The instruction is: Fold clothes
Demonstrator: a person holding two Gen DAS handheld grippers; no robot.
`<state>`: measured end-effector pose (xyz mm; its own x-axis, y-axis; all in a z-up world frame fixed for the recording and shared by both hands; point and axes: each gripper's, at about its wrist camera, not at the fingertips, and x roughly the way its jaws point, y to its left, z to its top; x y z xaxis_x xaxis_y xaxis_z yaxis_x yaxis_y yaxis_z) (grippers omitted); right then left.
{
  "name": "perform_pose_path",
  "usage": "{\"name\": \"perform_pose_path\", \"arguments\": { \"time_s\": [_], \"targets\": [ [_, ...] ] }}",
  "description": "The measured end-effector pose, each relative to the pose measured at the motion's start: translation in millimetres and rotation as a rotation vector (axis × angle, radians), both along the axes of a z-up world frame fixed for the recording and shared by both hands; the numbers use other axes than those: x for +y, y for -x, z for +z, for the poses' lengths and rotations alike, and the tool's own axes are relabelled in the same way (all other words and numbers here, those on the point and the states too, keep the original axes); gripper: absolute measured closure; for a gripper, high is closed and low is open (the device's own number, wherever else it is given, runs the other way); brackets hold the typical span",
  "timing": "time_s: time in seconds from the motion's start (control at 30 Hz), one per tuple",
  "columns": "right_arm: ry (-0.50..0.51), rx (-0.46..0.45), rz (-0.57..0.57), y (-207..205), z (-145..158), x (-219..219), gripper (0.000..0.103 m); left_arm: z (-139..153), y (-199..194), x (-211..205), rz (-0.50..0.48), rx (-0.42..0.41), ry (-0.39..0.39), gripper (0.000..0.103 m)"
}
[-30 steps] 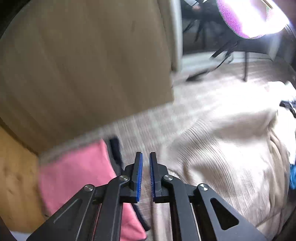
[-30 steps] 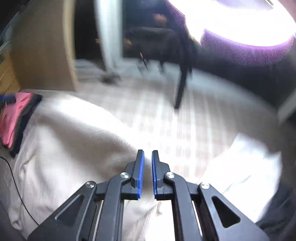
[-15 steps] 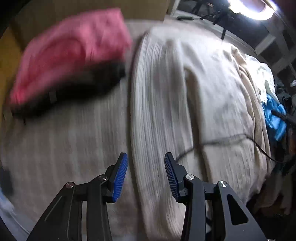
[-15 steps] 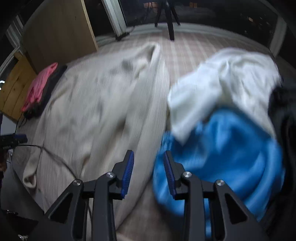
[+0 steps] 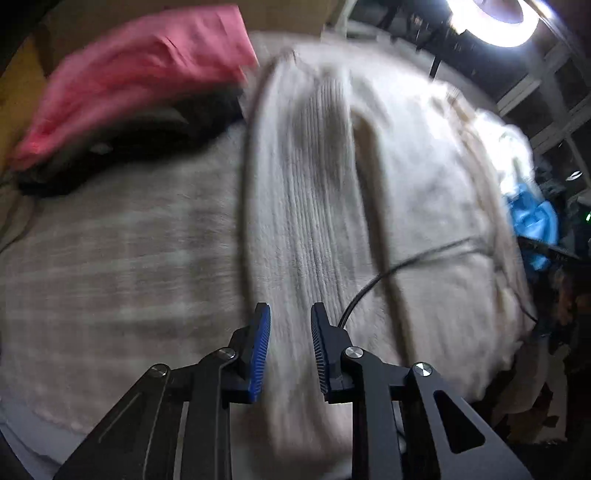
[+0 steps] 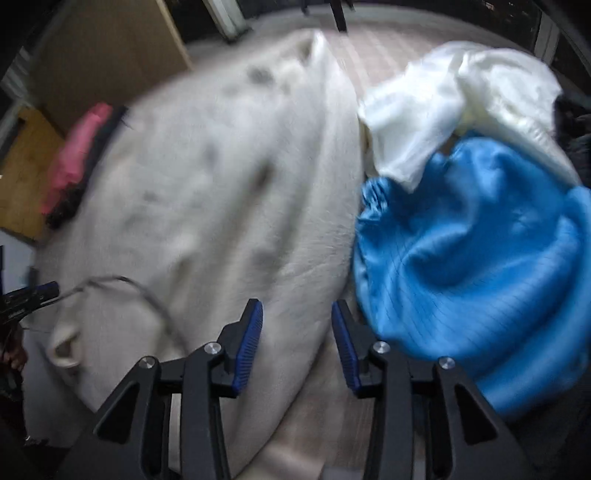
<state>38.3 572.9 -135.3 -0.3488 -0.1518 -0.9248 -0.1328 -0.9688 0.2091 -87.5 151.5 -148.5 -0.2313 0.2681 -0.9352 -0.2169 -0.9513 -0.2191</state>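
A cream ribbed sweater (image 5: 332, 184) lies spread out on a checked cover (image 5: 110, 258). My left gripper (image 5: 290, 310) points down at the sweater just inside its left edge. Its jaws are apart and closing, with the knit showing in the gap and the pads not pressing on it. The right wrist view shows the same sweater (image 6: 221, 184) with a cuff near the lower left. My right gripper (image 6: 296, 306) hangs over the sweater's right edge beside a blue garment (image 6: 480, 258). Its jaws are opening and grip nothing.
A folded pink garment (image 5: 140, 74) lies on a dark one (image 5: 129, 136) at the upper left. A white garment (image 6: 461, 103) rests above the blue one. A black cable (image 5: 406, 262) crosses the sweater. A wooden panel (image 6: 103, 55) stands behind, and a ring light (image 5: 495, 18) glares at top right.
Both views swung down from the room onto the clothes. Both grippers went from shut to apart. The left one's gap then narrowed, while the right one's gap widened.
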Motion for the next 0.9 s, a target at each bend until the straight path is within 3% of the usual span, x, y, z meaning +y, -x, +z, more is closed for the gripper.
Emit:
{"name": "perform_pose_path", "arguments": {
  "time_s": [0.07, 0.13, 0.17, 0.2, 0.3, 0.47, 0.57, 0.67, 0.7, 0.73, 0.77, 0.8, 0.9],
  "targets": [
    [-0.024, 0.060, -0.010, -24, 41, 5, 0.064, 47, -21, -27, -0.004, 0.067, 0.027, 0.080],
    [-0.008, 0.138, -0.050, -52, 85, 17, 0.064, 83, -31, -50, -0.013, 0.126, 0.062, 0.070],
    [0.009, 0.177, -0.067, -63, 103, 21, 0.056, 91, -32, -55, -0.020, 0.144, 0.070, 0.052],
    [0.010, 0.202, -0.080, -70, 113, 22, 0.050, 88, -29, -50, -0.027, 0.143, 0.058, 0.042],
    [-0.080, 0.192, -0.058, -58, 102, 2, 0.048, 66, -23, -30, -0.059, 0.107, 0.043, 0.041],
    [-0.109, 0.069, -0.005, -17, 30, -26, 0.048, -16, -12, 17, -0.096, -0.071, 0.066, 0.052],
    [-0.090, 0.009, 0.016, -6, 1, -34, 0.048, -45, -10, 32, -0.110, -0.108, 0.111, 0.053],
    [-0.107, -0.055, 0.029, -1, -23, -39, 0.048, -54, -10, 41, -0.124, -0.077, 0.170, 0.072],
    [-0.092, -0.068, 0.031, -2, -27, -37, 0.050, -53, -10, 42, -0.128, -0.060, 0.167, 0.092],
    [-0.052, -0.070, 0.033, -4, -30, -34, 0.063, -51, -9, 41, -0.127, -0.057, 0.153, 0.093],
    [-0.008, -0.069, 0.029, -6, -31, -29, 0.083, -50, -7, 38, -0.116, -0.056, 0.135, 0.094],
    [0.042, -0.065, 0.018, -9, -31, -22, 0.091, -47, -4, 33, -0.094, -0.054, 0.113, 0.095],
    [0.131, -0.044, 0.000, -15, -24, -3, 0.093, -31, 3, 20, -0.047, -0.026, 0.085, 0.095]
  ]
}}
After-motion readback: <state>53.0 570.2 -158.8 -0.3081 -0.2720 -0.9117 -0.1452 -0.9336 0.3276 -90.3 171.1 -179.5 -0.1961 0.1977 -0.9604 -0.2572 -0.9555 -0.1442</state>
